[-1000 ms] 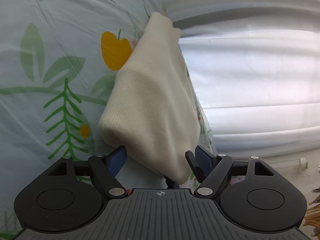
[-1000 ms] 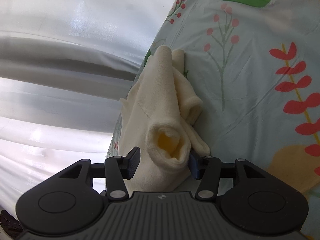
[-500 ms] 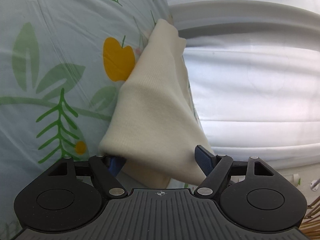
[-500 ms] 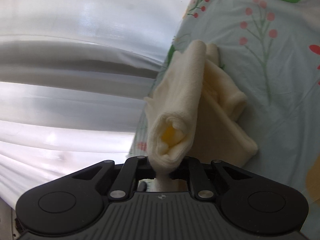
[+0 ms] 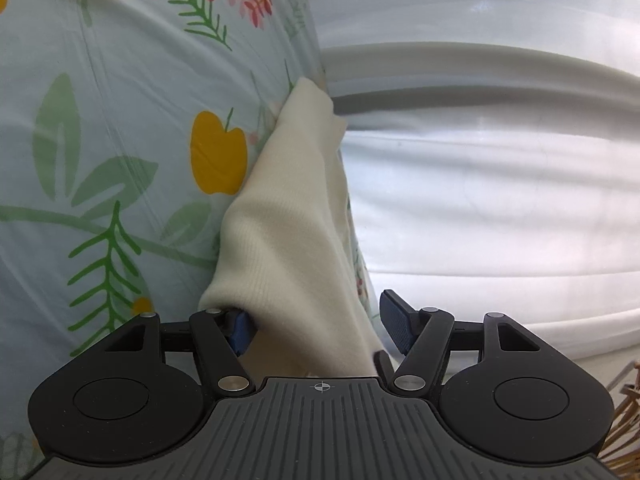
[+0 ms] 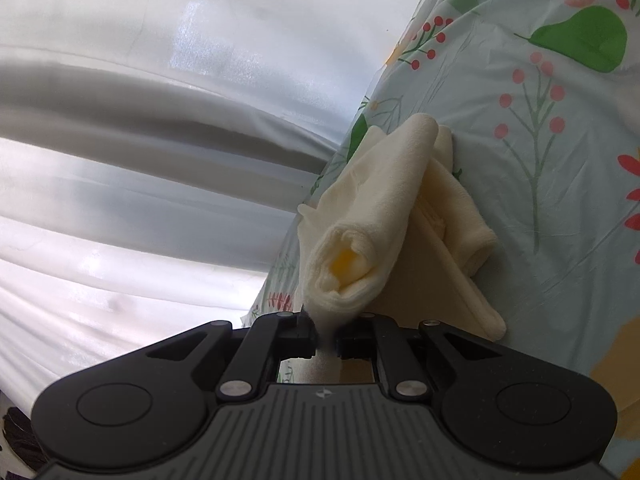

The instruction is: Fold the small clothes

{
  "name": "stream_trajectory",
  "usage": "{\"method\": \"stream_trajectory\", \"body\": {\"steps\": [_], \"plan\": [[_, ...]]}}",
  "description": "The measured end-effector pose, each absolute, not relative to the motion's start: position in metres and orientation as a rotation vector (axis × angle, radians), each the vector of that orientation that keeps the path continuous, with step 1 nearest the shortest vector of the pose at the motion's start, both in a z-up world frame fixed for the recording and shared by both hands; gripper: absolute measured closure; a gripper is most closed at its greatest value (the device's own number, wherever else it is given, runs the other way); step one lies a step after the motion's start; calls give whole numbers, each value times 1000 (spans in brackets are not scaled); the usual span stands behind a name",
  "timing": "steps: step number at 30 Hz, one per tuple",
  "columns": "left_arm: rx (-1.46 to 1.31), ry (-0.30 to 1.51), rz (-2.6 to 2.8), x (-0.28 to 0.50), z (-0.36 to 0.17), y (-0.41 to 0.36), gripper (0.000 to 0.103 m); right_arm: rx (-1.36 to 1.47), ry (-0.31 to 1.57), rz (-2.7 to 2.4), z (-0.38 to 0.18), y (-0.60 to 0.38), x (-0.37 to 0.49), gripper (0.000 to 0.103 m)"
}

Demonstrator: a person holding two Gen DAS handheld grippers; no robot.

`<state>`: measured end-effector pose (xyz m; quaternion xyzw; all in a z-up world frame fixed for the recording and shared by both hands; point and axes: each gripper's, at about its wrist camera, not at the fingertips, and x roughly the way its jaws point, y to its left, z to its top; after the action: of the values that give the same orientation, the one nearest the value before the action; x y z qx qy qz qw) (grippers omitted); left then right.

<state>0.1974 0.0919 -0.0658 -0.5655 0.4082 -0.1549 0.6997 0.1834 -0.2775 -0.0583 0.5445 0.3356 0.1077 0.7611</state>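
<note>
The left hand-held gripper (image 5: 318,322) has its jaws apart, and they have just been closing a little. The cream garment (image 5: 288,236) lies between them. The left blue pad (image 5: 240,330) is tucked under the near fold of the cloth and seems to touch it. The right pad stands free, just beside the hanging edge, so I judge that this side does not yet have a grip.

The garment is a small knitted piece. It rests on the flowered sheet (image 5: 100,140) of what looks like a bed, close to the sheet's edge. Beyond that edge is a white curtain (image 5: 500,200). The long axis of the garment runs straight away from both grippers, from the near end at the jaws to a narrow far end higher on the sheet.

In the right view, the right hand-held gripper (image 6: 326,338) is clamped together on the near end of the cream garment (image 6: 380,216), just under its rolled opening. This end is lifted from the flowered sheet (image 6: 540,160), while the rest of the cloth lies loosely folded on it, to the right.

Both grippers are at the same near end, and the right one is the one that holds. I think the coming move needs this near end carried forward along the long axis toward the far end. The left side must first close on the cloth, otherwise the fold may go crooked.
</note>
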Motion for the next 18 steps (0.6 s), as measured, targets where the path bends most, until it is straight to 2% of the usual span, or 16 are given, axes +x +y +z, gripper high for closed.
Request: {"method": "stream_trajectory", "body": {"steps": [3,6,11,13,18], "plan": [[-1293,865,-346,195,-62,96,34,1204,724,263,-58,-277,181,95],[-1304,809,-336,192,-54,105,35,1341,703,334,-70,-281,178,95],[-1230,861,-290,189,-59,112,39,1062,853,193,-93,-273,178,95],[-1217,887,-271,187,-65,113,39,1035,860,184,-104,-273,176,95],[-1186,885,-276,185,-61,117,39,932,838,216,-86,-266,178,95]]}}
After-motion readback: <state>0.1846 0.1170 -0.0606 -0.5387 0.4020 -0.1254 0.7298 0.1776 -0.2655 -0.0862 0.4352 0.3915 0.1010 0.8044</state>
